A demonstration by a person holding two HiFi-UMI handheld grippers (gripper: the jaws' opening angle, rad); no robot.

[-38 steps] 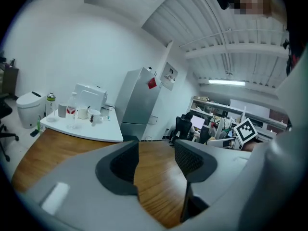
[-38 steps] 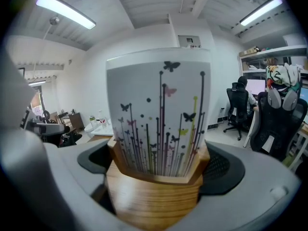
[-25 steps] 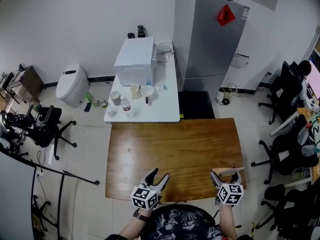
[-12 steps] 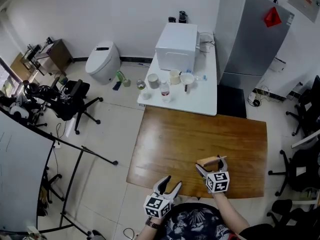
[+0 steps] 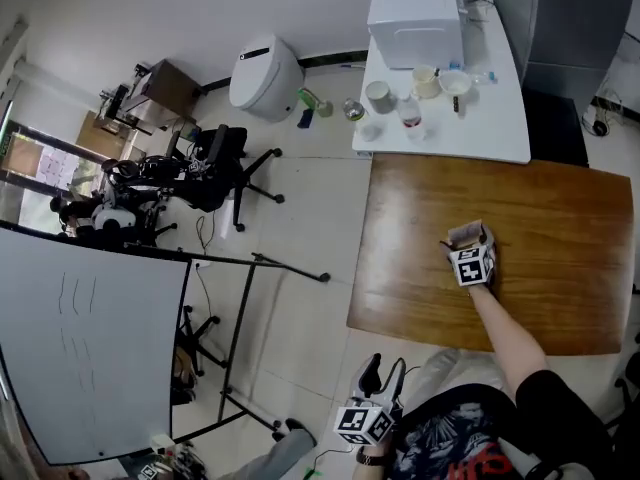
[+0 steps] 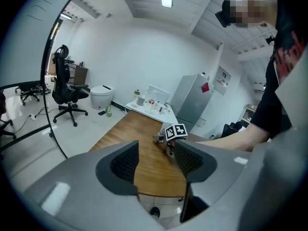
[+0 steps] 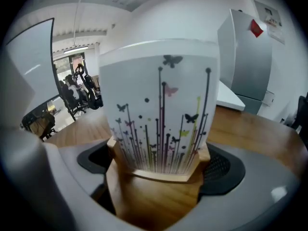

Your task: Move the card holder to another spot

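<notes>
The card holder is a wooden block that carries a white card printed with butterflies and stems. My right gripper is shut on the wooden block, one pad on each side. In the head view that gripper holds the card holder over the left middle of the brown wooden table. My left gripper hangs below the table's near edge, beside the person's body, shut with nothing between its fingers. From the left gripper view I look across the table at the right gripper.
A white side table with cups, a bottle and a white box adjoins the far edge. A grey fridge stands at the far right. To the left are a black office chair, a white bin and a whiteboard.
The head view has swung left. My right gripper carried the card holder from the table's near edge toward its middle left. My left gripper dropped off the table, down beside the body.
</notes>
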